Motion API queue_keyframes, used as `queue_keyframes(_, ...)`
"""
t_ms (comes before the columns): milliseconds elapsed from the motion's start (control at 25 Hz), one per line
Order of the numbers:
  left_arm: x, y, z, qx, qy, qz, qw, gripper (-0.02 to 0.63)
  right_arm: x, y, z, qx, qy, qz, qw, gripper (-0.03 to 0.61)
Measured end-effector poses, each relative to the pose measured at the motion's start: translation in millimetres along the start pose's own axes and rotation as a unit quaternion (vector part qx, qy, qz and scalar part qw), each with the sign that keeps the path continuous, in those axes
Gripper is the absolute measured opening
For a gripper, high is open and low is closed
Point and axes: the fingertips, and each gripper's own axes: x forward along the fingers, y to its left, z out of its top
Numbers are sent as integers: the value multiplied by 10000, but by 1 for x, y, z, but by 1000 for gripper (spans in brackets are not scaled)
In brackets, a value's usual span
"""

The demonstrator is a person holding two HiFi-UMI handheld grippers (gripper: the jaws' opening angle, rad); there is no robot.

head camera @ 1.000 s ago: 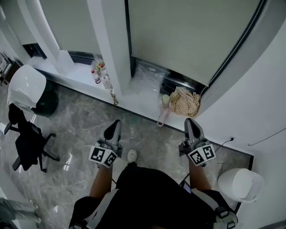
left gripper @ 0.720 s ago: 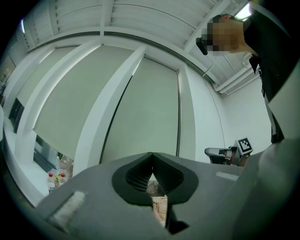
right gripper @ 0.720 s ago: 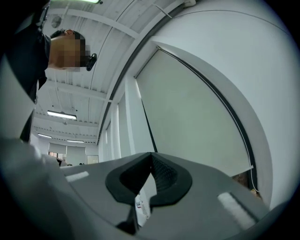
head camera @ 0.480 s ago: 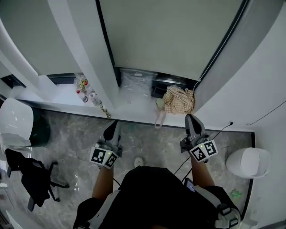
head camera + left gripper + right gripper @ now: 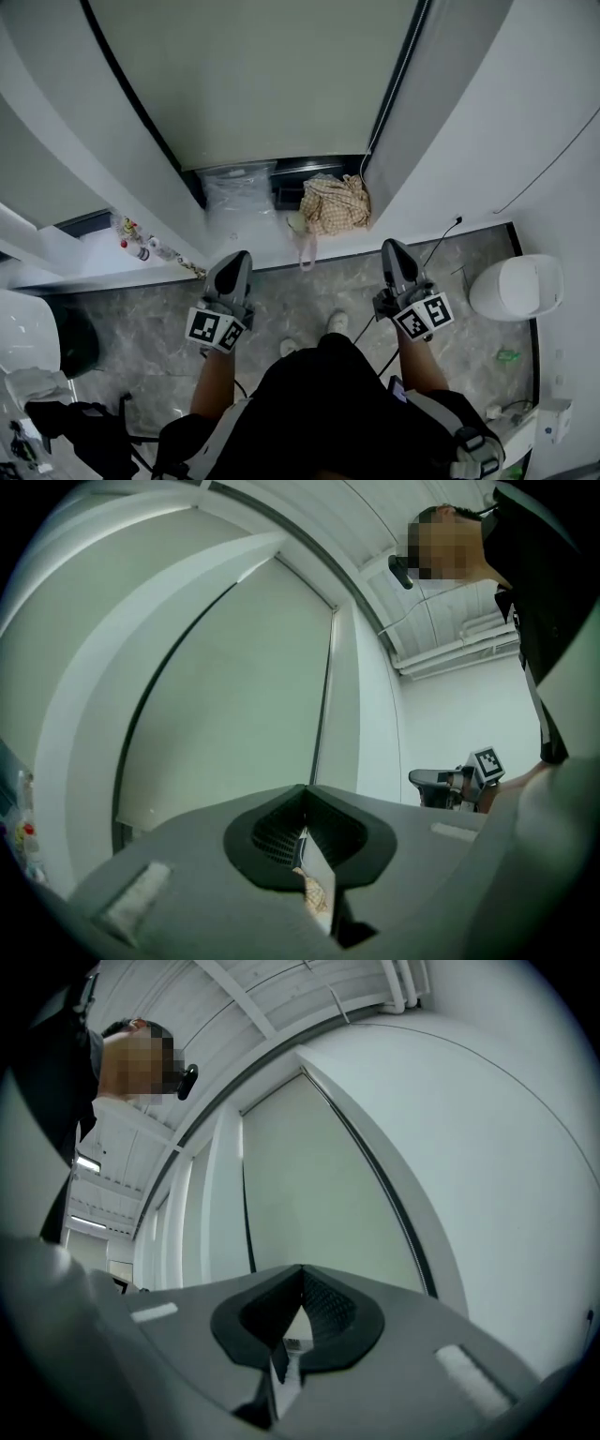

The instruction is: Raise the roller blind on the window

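Roller blind (image 5: 272, 84) is hanging lowered over the window, covering the glass down to the dark frame just above the sill (image 5: 258, 251), straight ahead of a person standing on the marble floor (image 5: 309, 295). The person is holding the left gripper (image 5: 232, 265) and the right gripper (image 5: 394, 258) out in front at about the same height. Both are pointing toward the blind, well apart from it and from each other. Each gripper's jaws are pressing together, with nothing caught between them. On the sill, a checked cloth bag (image 5: 336, 203) is resting just beside a crumpled clear plastic bag (image 5: 236, 190), both below the blind's lower edge. Further left along the sill, a few small bottles (image 5: 141, 248) are standing near a white pillar (image 5: 122, 178). A white bin (image 5: 516, 286) is sitting on the floor to the right, near the wall.
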Motion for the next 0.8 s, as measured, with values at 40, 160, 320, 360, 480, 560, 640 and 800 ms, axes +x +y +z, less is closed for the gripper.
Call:
queue_keyframes(40, 13, -4, -2, -12, 30, -95, 9999, 0, -2, -10, 2, 4, -43, -81, 10000, 2)
queue_keyframes(160, 53, -18, -5, -119, 14, -323, 9994, 0, -4, -44, 12, -34, -159, -271, 9995, 2)
queue_keyframes(320, 96, -34, -1, -142, -62, -540, 9984, 0, 1, -81, 30, -61, -326, -353, 9988, 2)
queue_keyframes(360, 106, -36, 0, -127, -84, -560, 9983, 0, 5, -88, 34, -65, -363, -331, 9988, 2)
queue_keyframes(480, 137, -45, 0, -95, -129, -632, 9979, 0, 16, -103, 45, -201, -438, -198, 9986, 2)
queue_keyframes(560, 157, -55, -2, -81, -127, -730, 9972, 0, 19, -113, 54, -291, -492, -144, 9983, 2)
queue_keyframes(640, 176, -68, -5, -73, -111, -842, 9964, 0, 16, -124, 61, -324, -543, -142, 9979, 2)
queue_keyframes(800, 210, -89, -13, -163, -79, -1077, 9940, 0, 4, -152, 68, -371, -570, -302, 9972, 2)
